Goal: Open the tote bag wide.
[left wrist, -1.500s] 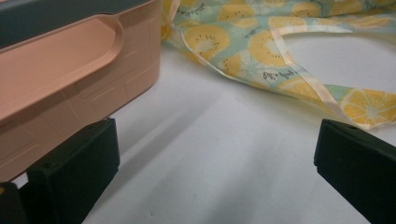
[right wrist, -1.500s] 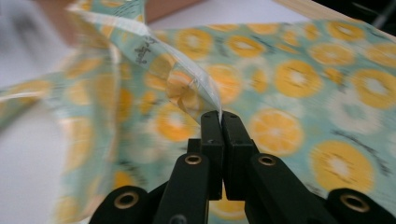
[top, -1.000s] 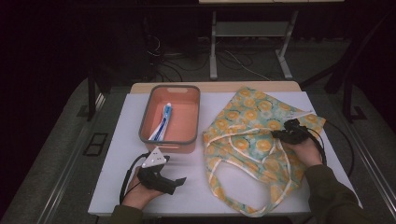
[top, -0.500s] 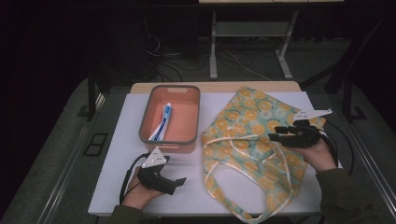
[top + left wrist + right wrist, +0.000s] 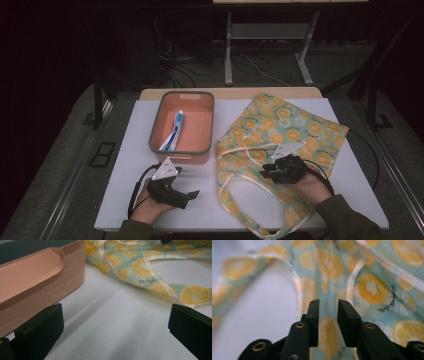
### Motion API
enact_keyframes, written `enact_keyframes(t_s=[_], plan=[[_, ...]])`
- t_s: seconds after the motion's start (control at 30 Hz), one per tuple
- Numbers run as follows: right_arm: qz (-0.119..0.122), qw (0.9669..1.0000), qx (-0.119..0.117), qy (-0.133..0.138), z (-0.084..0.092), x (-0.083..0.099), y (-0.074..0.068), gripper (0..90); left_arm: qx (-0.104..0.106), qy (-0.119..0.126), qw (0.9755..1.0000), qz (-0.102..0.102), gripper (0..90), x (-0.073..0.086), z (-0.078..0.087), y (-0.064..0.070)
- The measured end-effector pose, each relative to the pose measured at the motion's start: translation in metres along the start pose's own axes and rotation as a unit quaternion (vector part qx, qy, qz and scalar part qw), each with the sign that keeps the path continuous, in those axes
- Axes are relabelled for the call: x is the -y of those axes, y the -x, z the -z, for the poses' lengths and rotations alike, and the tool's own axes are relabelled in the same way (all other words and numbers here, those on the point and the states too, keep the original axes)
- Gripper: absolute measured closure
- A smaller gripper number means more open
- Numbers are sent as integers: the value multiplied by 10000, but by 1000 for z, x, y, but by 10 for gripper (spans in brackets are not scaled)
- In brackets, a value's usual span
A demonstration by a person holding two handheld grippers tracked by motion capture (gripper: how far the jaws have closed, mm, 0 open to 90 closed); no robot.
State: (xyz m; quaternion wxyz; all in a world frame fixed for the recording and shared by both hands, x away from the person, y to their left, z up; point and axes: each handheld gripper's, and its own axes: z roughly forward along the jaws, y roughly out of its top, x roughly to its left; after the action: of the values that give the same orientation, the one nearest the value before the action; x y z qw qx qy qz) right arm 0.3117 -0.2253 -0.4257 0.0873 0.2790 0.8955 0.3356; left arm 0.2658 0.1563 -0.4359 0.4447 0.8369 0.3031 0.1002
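A teal cloth bag (image 5: 280, 130) printed with orange slices lies flat on the right half of the white table (image 5: 125, 200); its pale handles loop toward the person. My right gripper (image 5: 266, 170) hovers over the bag's mouth, pointing left. In the right gripper view its jaws (image 5: 328, 302) have just been closing and stand a narrow gap apart, with nothing between them, only bag fabric (image 5: 372, 287) beneath. My left gripper (image 5: 190, 197) rests on the table, open wide (image 5: 116, 311), just in front of the salmon basket (image 5: 159, 134). A blue-and-white tube (image 5: 176, 126) lies in the basket.
The basket's near wall (image 5: 37, 277) is close to the left jaw, and a bag handle (image 5: 150, 277) lies ahead of the left gripper. Bare table shows between the jaws. Behind the table are a dark floor, cables and a metal frame (image 5: 228, 55).
My right gripper has moved from the bag's right side leftward and nearer the person, to the bag's mouth. The left gripper has stayed put.
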Motion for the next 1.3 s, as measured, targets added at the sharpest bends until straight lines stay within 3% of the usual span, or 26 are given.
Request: enact_keyframes(t_s=[0.13,0.23,0.5,0.67,0.8,0.87,0.97,1.1,1.3], plan=[[21,9999,13,-155,-12,6,4,560,-2,-7,10000,4,0,0,0,0],[55,9998,75,-167,-16,8,2,555,9,-5,10000,3,0,0,0,0],[-20,10000,74,-15,-17,10,10,828,14,-11,10000,-2,0,0,0,1],[-231,9997,-96,49,-17,11,16,894,12,-10,10000,-7,0,0,0,0],[-229,9994,-254,72,-15,8,10,900,26,-6,10000,-10,0,0,0,1],[-168,9987,-486,49,-15,6,-3,900,33,-13,10000,-16,0,0,0,1],[-54,9983,-583,14,-17,4,-15,900,40,-13,10000,-18,0,0,0,1],[-12,9985,-537,119,-12,0,-16,900,16,5,10000,-18,0,0,1,1],[-137,9975,-134,685,16,-14,7,900,22,-14,10000,-10,0,0,0,1]])
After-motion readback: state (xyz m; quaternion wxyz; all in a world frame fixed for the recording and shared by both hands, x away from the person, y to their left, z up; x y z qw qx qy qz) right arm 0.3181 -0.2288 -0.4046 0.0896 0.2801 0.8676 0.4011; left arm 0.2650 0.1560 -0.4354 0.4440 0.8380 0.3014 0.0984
